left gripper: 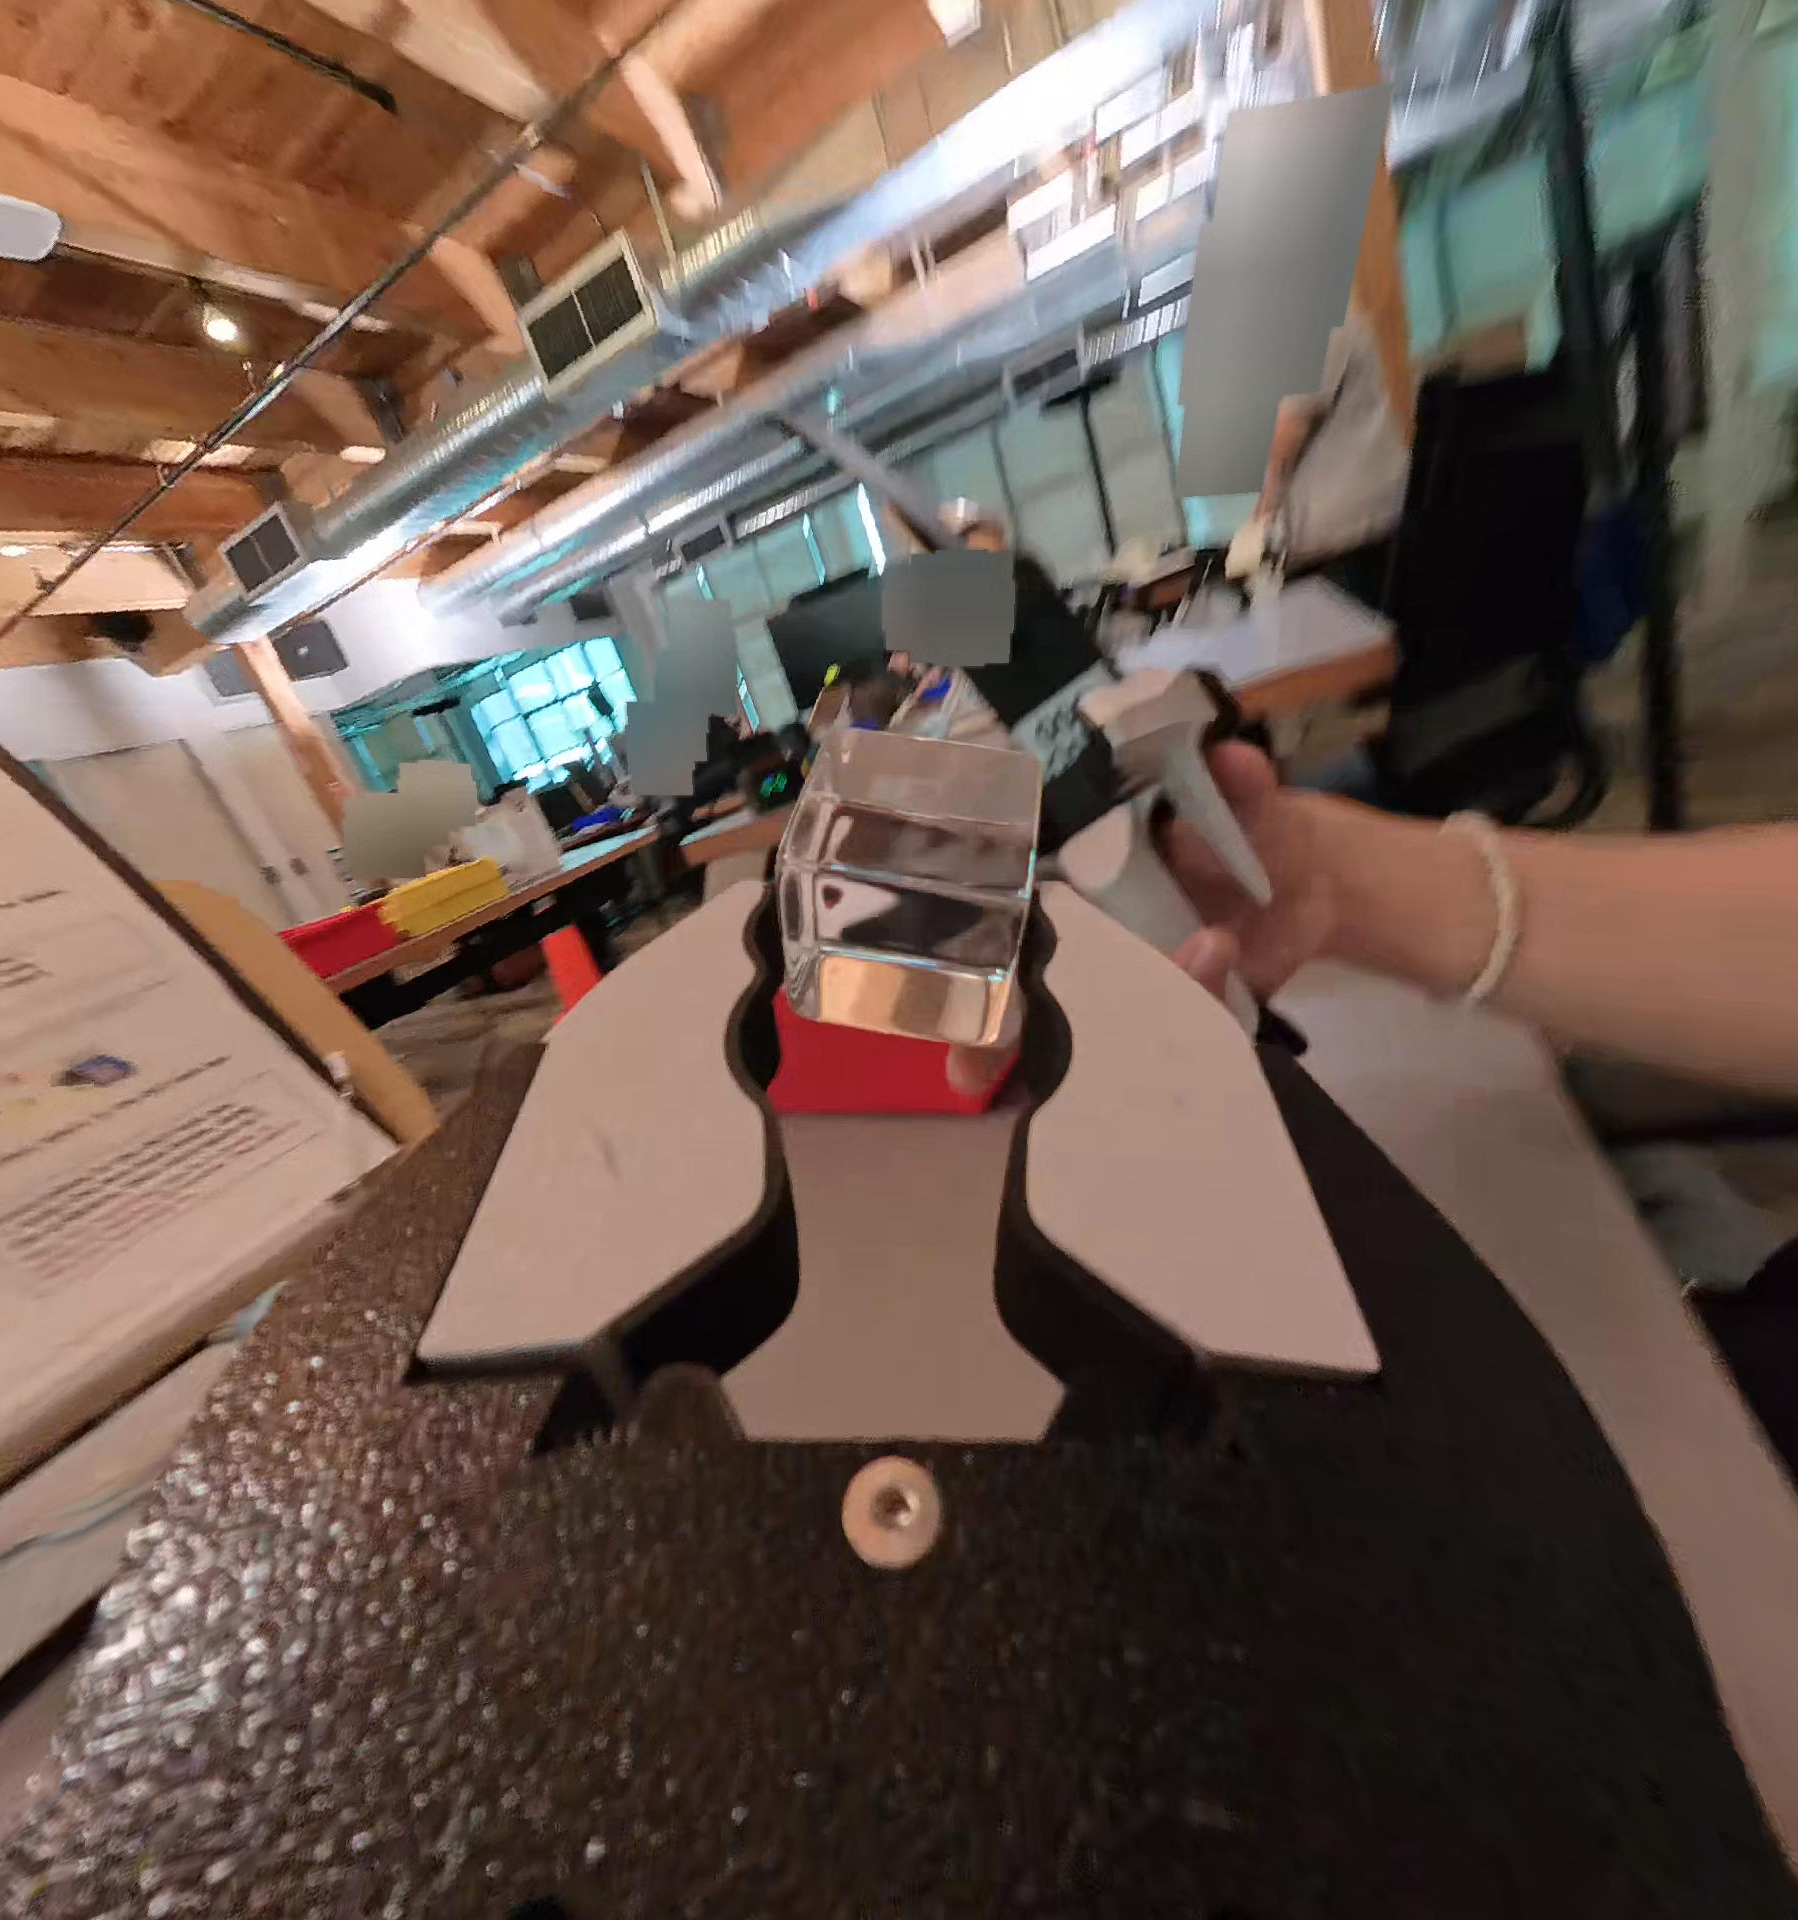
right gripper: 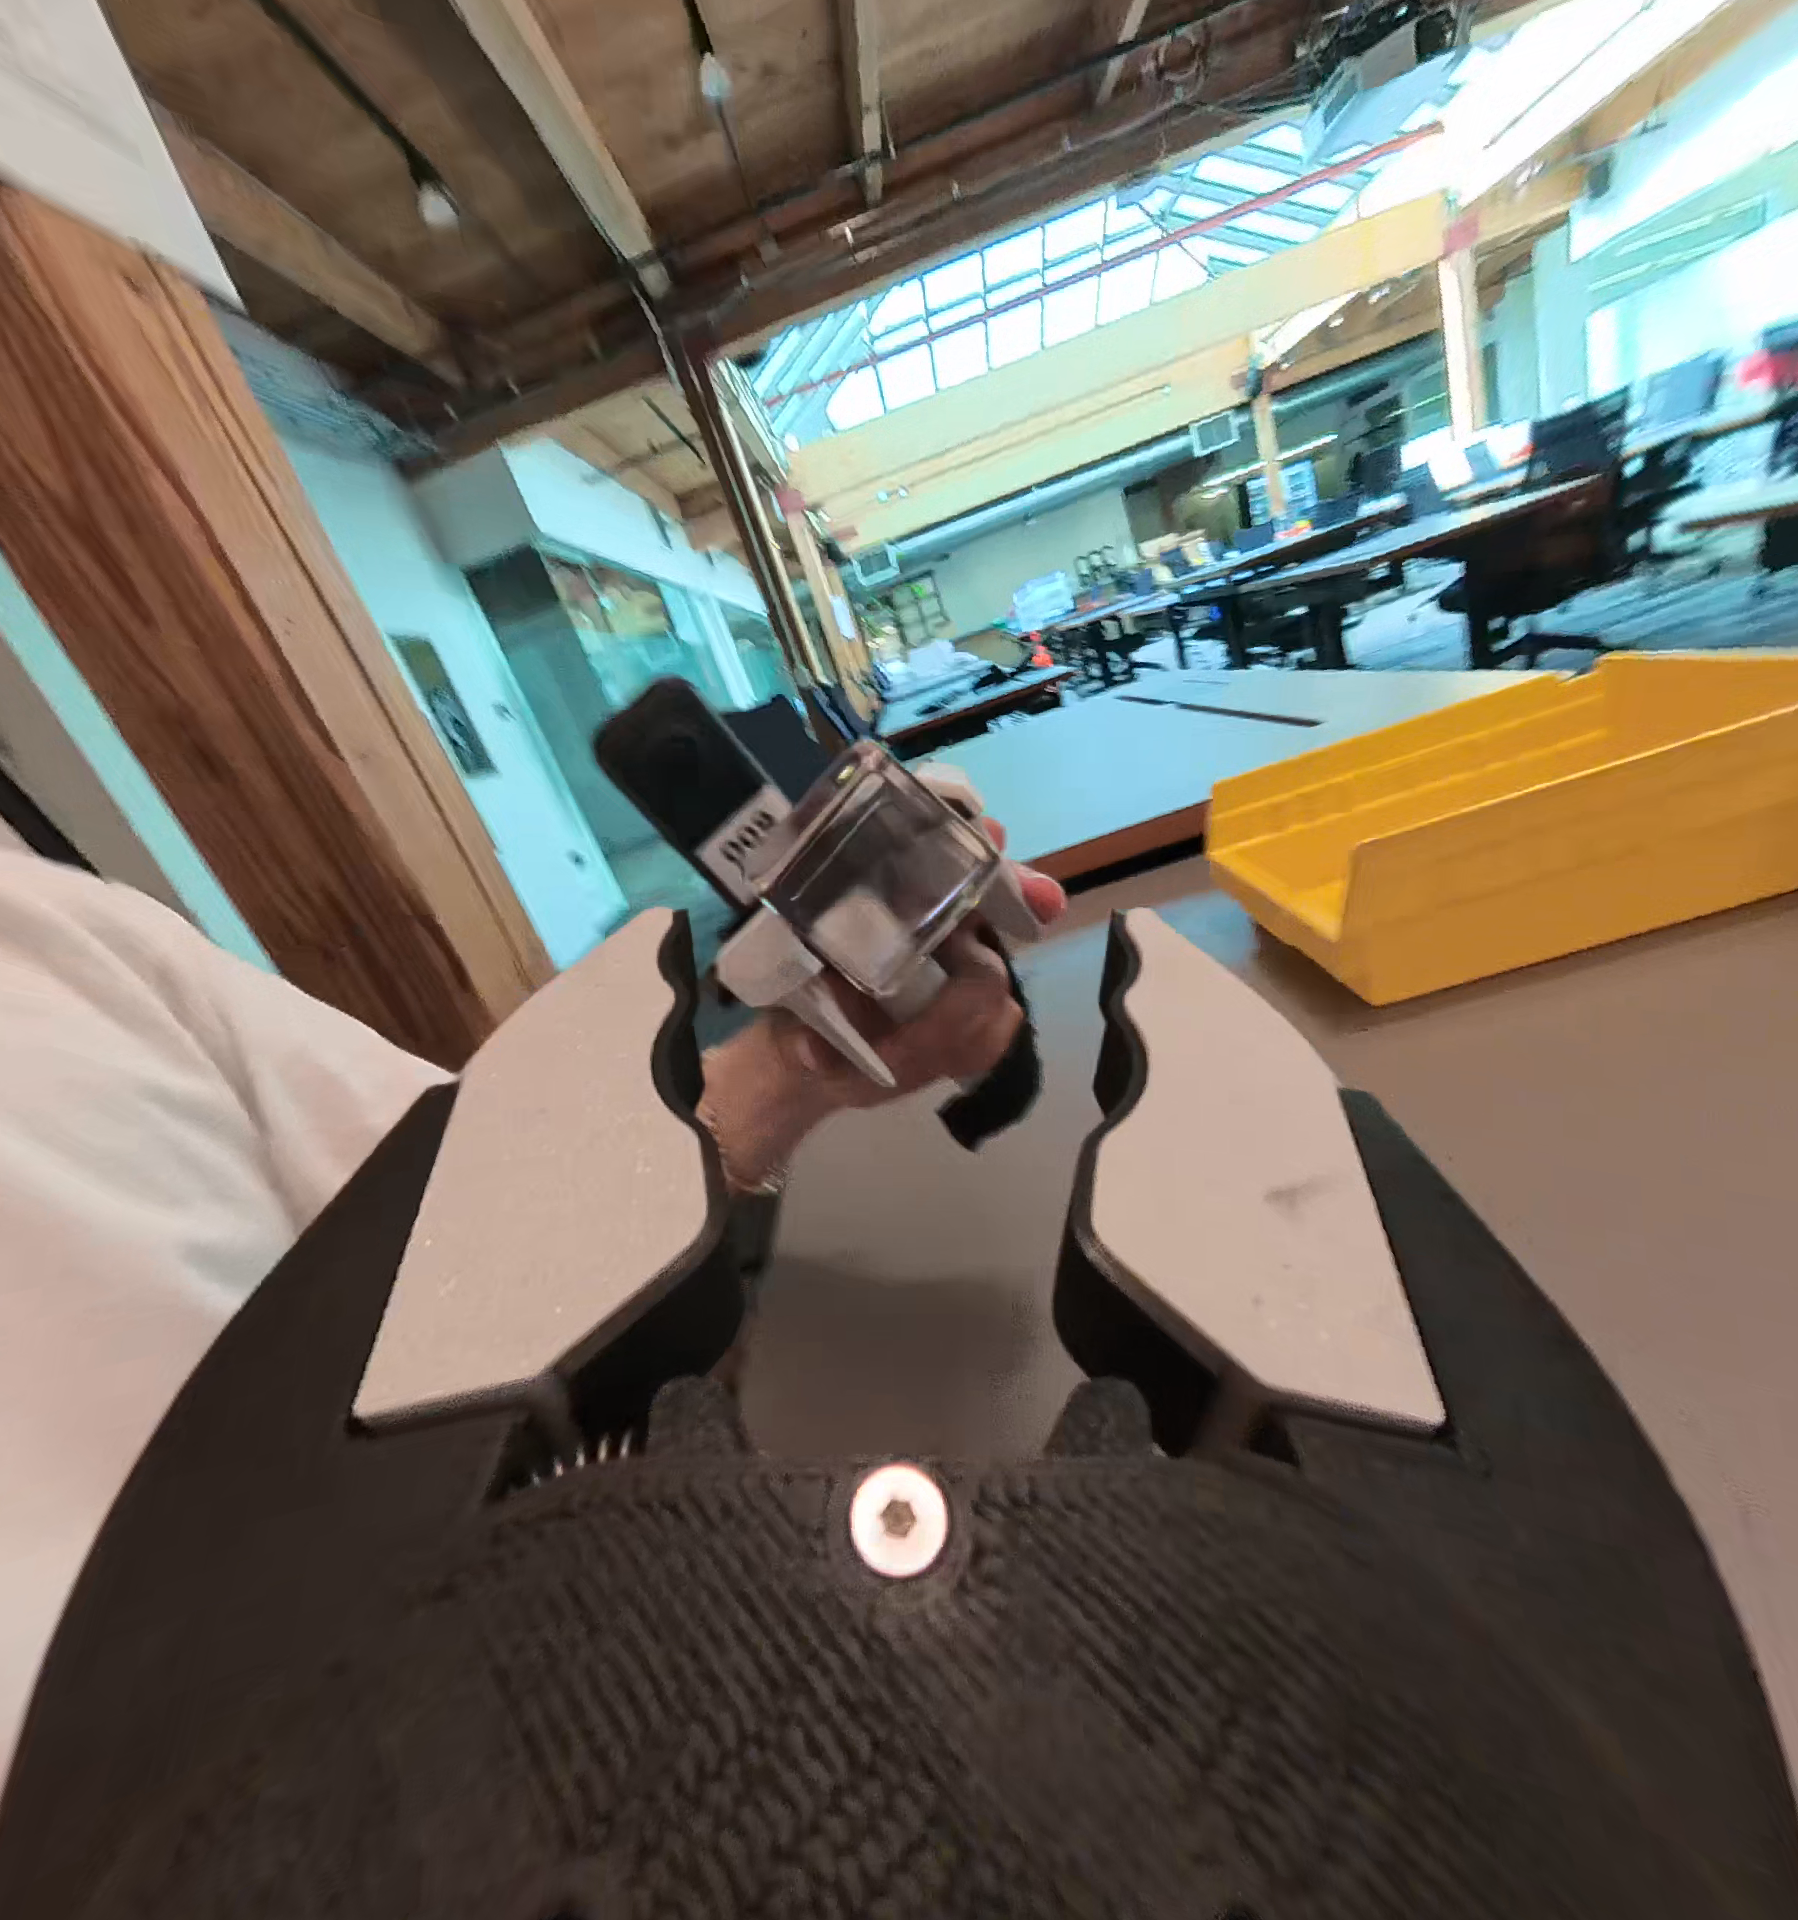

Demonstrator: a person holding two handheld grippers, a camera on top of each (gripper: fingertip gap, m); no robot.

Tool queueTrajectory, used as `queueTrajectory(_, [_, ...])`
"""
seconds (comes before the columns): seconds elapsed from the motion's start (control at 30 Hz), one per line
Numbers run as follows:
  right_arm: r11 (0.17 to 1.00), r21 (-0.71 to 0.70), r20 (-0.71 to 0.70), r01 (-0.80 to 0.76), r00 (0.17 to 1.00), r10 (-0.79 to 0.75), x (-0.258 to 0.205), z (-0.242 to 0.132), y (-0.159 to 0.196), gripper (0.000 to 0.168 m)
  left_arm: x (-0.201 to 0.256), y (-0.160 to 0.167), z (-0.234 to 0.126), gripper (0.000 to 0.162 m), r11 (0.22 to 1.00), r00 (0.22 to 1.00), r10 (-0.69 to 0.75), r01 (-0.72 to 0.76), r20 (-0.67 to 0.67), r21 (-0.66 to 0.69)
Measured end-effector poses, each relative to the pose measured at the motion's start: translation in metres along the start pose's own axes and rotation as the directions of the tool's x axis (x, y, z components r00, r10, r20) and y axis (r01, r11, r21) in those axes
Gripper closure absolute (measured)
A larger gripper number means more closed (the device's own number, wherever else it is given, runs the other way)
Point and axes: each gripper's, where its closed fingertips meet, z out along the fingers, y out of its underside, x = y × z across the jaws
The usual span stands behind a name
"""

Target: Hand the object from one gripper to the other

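At frame centre, a clear glass cube [left gripper: 910,883] is clamped in the left gripper [left gripper: 900,935]. The right gripper [right gripper: 900,997] is held spread and empty below it; the cube's free faces should be squarely enclosed before release.

Timber ceiling [left gripper: 147,343], ducts [left gripper: 521,488], long tables [right gripper: 1342,551].
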Motion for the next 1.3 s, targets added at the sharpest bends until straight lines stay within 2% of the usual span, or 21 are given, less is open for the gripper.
queueTrajectory(0.07, [0.981, 0.058, 0.092, -0.185, 0.980, 0.179, -0.004, 0.002, -0.007, 0.094, 0.001, -0.012, -0.002, 0.119, 0.987, 0.994, -0.104, 0.108, -0.039, 0.115])
queueTrajectory(0.13, [0.917, 0.092, 0.229, -0.387, 0.905, 0.359, -0.010, 0.004, -0.012, 0.101, 0.007, -0.022, -0.005, 0.119, 0.963, 0.986, -0.135, 0.154, -0.097, 0.222])
queueTrajectory(0.2, [0.859, 0.052, 0.318, -0.510, 0.824, 0.470, -0.015, 0.011, -0.007, 0.108, 0.014, -0.028, -0.006, 0.119, 0.943, 0.980, -0.142, 0.177, -0.138, 0.280])
queueTrajectory(0.27, [0.840, -0.003, 0.347, -0.543, 0.787, 0.510, -0.021, 0.019, 0.004, 0.107, 0.018, -0.026, -0.004, 0.119, 0.946, 0.982, -0.121, 0.159, -0.147, 0.284])
queueTrajectory(0.4, [0.804, -0.024, 0.443, -0.593, 0.715, 0.541, -0.036, 0.027, 0.003, 0.110, 0.024, -0.025, -0.003, 0.119, 0.942, 0.980, -0.102, 0.149, -0.168, 0.299])
queueTrajectory(0.47, [0.810, -0.004, 0.422, -0.586, 0.734, 0.532, -0.033, 0.029, 0.004, 0.120, 0.025, -0.023, -0.003, 0.119, 0.942, 0.981, -0.100, 0.148, -0.168, 0.302])
queueTrajectory(0.6, [0.816, 0.026, 0.388, -0.578, 0.758, 0.525, -0.023, 0.028, 0.005, 0.121, 0.019, -0.012, 0.000, 0.119, 0.965, 0.987, -0.096, 0.124, -0.127, 0.231])
queueTrajectory(0.67, [0.864, 0.077, 0.307, -0.498, 0.836, 0.455, -0.010, 0.026, 0.004, 0.121, 0.010, 0.000, 0.001, 0.119, 0.984, 0.993, -0.098, 0.107, -0.066, 0.141])
queueTrajectory(0.77, [0.963, 0.039, 0.037, -0.266, 0.964, 0.265, 0.014, 0.022, 0.014, 0.122, 0.000, 0.006, 0.002, 0.106, 0.992, 0.993, -0.118, 0.118, -0.006, 0.054])
queueTrajectory(0.83, [0.996, 0.012, -0.107, -0.091, 0.990, 0.091, 0.026, 0.015, 0.012, 0.123, -0.001, 0.010, 0.005, 0.100, 0.979, 0.980, -0.200, 0.200, -0.010, -0.030])
queueTrajectory(0.9, [0.998, 0.006, -0.179, 0.065, 0.982, -0.063, 0.028, 0.011, 0.003, 0.124, 0.000, 0.013, 0.009, 0.090, 0.929, 0.933, -0.360, 0.357, -0.017, -0.095])
queueTrajectory(0.93, [0.989, -0.001, -0.200, 0.145, 0.969, -0.143, 0.027, 0.009, -0.001, 0.124, 0.002, 0.011, 0.010, 0.085, 0.888, 0.891, -0.453, 0.448, -0.035, -0.100])
queueTrajectory(1.0, [0.961, -0.026, -0.205, 0.276, 0.939, -0.275, 0.021, 0.008, -0.004, 0.124, -0.002, 0.009, 0.011, 0.091, 0.771, 0.770, -0.636, 0.632, -0.048, -0.080])
queueTrajectory(1.07, [0.924, -0.041, -0.192, 0.381, 0.904, -0.381, 0.014, 0.009, -0.004, 0.124, -0.007, 0.015, 0.010, 0.099, 0.664, 0.663, -0.747, 0.743, -0.041, -0.082])
queueTrajectory(1.1, [0.918, -0.038, -0.190, 0.395, 0.899, -0.395, 0.012, 0.010, -0.004, 0.124, -0.007, 0.023, 0.009, 0.095, 0.634, 0.635, -0.772, 0.765, -0.031, -0.114])
queueTrajectory(1.13, [0.923, -0.040, -0.177, 0.384, 0.906, -0.384, 0.010, 0.012, -0.002, 0.124, -0.004, 0.031, 0.008, 0.091, 0.617, 0.619, -0.785, 0.773, -0.039, -0.152])
queueTrajectory(1.2, [0.928, -0.017, -0.162, 0.372, 0.915, -0.369, 0.007, 0.014, -0.002, 0.124, 0.002, 0.037, 0.007, 0.095, 0.605, 0.598, -0.796, 0.777, -0.097, -0.173])
queueTrajectory(1.3, [0.952, 0.027, -0.129, 0.304, 0.946, -0.298, 0.004, 0.016, -0.004, 0.124, 0.006, 0.026, 0.008, 0.106, 0.656, 0.632, -0.749, 0.750, -0.196, -0.087])
